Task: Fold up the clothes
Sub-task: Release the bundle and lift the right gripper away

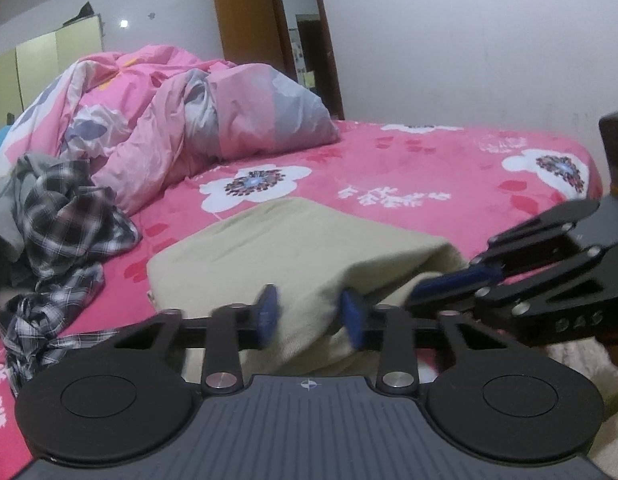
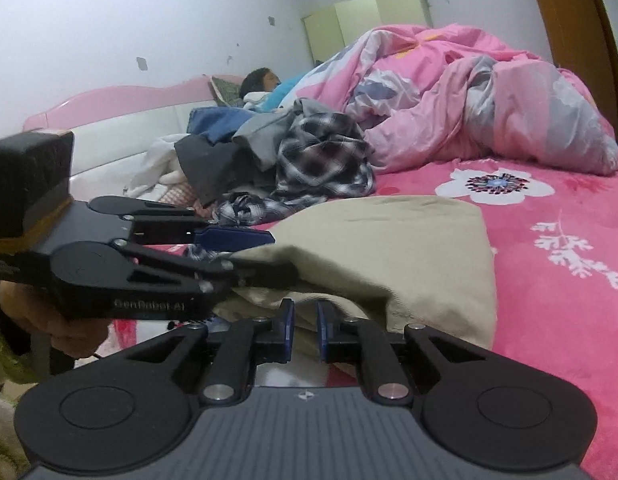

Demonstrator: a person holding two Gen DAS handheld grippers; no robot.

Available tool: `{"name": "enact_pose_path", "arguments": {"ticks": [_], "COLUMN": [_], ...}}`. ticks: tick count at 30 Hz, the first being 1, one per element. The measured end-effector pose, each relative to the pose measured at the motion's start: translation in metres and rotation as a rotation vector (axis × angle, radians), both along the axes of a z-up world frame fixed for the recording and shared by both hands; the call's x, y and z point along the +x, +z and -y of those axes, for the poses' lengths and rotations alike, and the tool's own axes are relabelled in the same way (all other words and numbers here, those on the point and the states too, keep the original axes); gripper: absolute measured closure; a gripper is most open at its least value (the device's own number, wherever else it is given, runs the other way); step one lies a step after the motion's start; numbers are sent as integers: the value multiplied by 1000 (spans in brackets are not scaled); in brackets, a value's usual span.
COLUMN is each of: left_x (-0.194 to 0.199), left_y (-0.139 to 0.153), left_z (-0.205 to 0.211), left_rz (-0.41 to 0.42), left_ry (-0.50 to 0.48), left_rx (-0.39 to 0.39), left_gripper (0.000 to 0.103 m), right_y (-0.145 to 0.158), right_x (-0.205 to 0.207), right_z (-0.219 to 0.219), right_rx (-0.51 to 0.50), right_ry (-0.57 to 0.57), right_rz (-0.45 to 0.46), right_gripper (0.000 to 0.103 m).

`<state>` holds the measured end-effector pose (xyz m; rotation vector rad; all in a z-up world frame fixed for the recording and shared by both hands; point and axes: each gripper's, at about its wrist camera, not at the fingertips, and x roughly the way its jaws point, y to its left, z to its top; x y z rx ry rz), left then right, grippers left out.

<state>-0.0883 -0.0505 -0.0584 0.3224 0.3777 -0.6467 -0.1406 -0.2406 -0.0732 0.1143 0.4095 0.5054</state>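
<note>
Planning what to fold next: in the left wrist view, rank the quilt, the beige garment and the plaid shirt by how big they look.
1. Quilt, largest.
2. Beige garment, but it lies nearest the camera, so its rank over the shirt is unsure.
3. Plaid shirt, crumpled and partly cut off at the frame edge.

Pink duvet [image 1: 181,120] heaped on flowered bedsheet [image 1: 429,168]; wardrobe [image 2: 373,16] behind.

1. Your left gripper [image 1: 309,316] is matte black, with blue pads on its fingers [image 1: 269,312], two round discs and silver pivot pins.
2. Its grey base is ribbed and bears a small crosshair mark.
3. Your right gripper [image 2: 305,332] matches it.
4. White lettering marks one black side plate.
5. Your sleeve [image 2: 5,344] is fuzzy green.
</note>
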Motion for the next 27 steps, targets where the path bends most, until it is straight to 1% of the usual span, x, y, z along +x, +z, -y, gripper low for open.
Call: {"name": "enact_pose_path", "arguments": {"ticks": [3, 6, 9, 11, 13, 14, 15, 19, 22, 24, 26, 27], "left_x": [-1, -2, -4, -3, -3, -3, -4, -7, -9, -9, -8, -7], "left_y": [1, 2, 0, -6, -13, -16, -18, -21, -22, -22, -20, -19], "left_z": [2, 2, -2, -5, -9, -12, -14, -18, -23, -30, -37, -41], "left_rz": [5, 10, 1, -11, -29, -35, -38, -38, -44, -66, -104, -126], "left_ry": [0, -5, -8, 1, 12, 13, 13, 7, 6, 8, 6, 4], "left_rx": [-8, -11, -18, -5, 7, 6, 2, 3, 3, -12, -34, -46], "left_gripper": [87, 90, 91, 91, 90, 89, 89, 88, 88, 88, 88, 88], "right_y": [0, -2, -7, -11, -14, -16, -16, -15, -11, -7, -1, 4], "right_x": [7, 16, 17, 17, 17, 17, 15, 6, -5, -14, -23, -28], "right_z": [-2, -8, -13, -16, -19, -20, -18, -11, -10, -1, 13, 23], "right_rx": [18, 24, -36, -76, -115, -135, -140, -161, -229, -223, -198, -160], "right_ry": [-14, -14, -95, -149, -203, -230, -245, -262, -252, -245, -245, -231], "right_rz": [12, 24, 50, 67, 84, 93, 91, 64, 38, 6, -24, -36], "right_gripper": [90, 90, 94, 98, 100, 103, 103, 103, 103, 98, 77, 76]}}
